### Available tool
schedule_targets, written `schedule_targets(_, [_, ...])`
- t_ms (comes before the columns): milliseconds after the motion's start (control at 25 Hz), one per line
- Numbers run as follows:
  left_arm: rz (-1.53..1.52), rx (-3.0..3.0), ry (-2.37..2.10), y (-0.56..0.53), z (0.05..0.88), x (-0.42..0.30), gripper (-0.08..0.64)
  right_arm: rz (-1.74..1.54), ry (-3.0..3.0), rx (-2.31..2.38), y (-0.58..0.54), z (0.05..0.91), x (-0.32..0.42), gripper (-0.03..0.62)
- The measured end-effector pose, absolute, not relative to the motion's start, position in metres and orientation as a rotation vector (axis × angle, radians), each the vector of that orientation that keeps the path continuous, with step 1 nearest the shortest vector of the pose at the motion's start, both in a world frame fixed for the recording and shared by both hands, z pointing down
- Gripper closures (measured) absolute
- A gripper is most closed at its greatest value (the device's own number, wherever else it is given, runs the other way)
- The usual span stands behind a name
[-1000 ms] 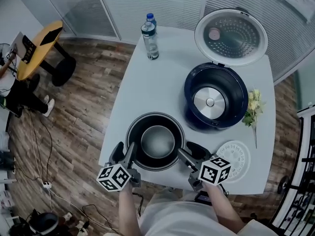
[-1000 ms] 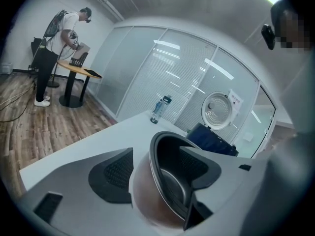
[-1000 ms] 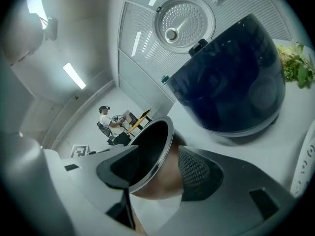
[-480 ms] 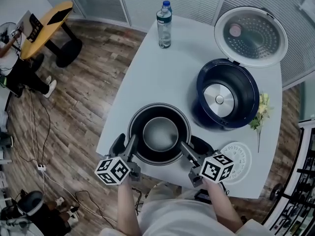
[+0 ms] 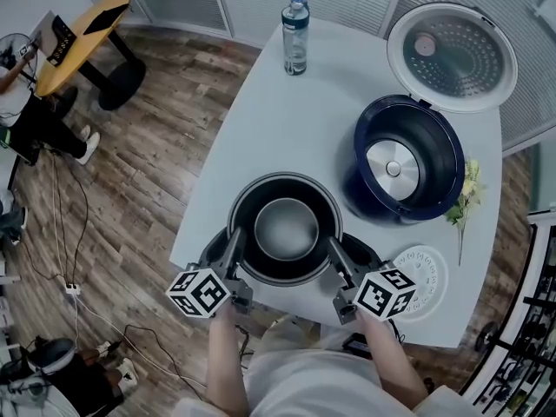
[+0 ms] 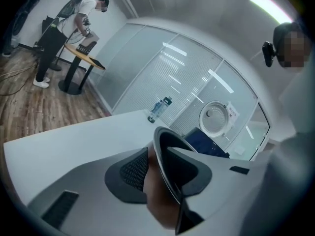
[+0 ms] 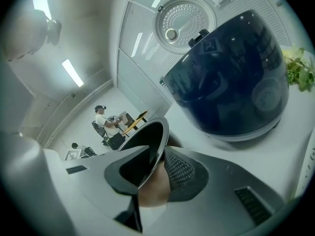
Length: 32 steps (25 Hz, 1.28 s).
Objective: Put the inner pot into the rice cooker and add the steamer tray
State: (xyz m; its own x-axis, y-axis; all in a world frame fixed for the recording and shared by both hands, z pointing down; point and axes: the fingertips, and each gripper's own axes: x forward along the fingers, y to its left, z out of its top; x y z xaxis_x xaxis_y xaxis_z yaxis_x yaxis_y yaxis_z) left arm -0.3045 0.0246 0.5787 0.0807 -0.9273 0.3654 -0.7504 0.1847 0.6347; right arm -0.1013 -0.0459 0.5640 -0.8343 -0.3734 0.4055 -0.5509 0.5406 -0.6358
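Inner pot (image 5: 285,228): it stands upright and empty, mouth up, on the near part of the desk (image 5: 287,129), close to the near edge. It is nearer and further left than the rice cooker (image 5: 408,159).
Left tongs (image 6: 157,154): the jaws have just been closing. The pot's left rim stands between them, one pad against the inside wall and one against the outside, so they are clamped on it.
Right tongs (image 7: 156,159): the jaws have likewise just been closing, and they pinch the right rim with a pad on either face of the wall.
Reason for the hold: the two grips sit on opposite sides of the rim, probably so that the wide pot comes up level and does not tip.
Rice cooker: it stands to the far right of the pot. Its lid (image 5: 452,55) is thrown back, and the dark well is open with only the round plate on its floor, so the pot can go straight down into it.
Steamer tray (image 5: 423,278): the white holed disc lies flat at the near right, just beside the right tongs and untouched. It waits there because it goes in after the pot.
Other things: a bottle (image 5: 295,35) stands at the far end, and flowers (image 5: 465,202) lie at the right edge beside the cooker. Both seem clear of the pot's way.
Step in hand: the grip is made and the lift comes next. The pot appears to rest on the desk.
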Motion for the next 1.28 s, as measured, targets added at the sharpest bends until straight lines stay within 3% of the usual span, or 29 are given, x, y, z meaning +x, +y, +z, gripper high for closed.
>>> schedule_targets(1280, [-0.31, 1.61, -1.684, 0.029, 0.564, -0.316, 0.495, 1.141, -2.576, 0.784, -0.04, 0.541, -0.108, 0.506])
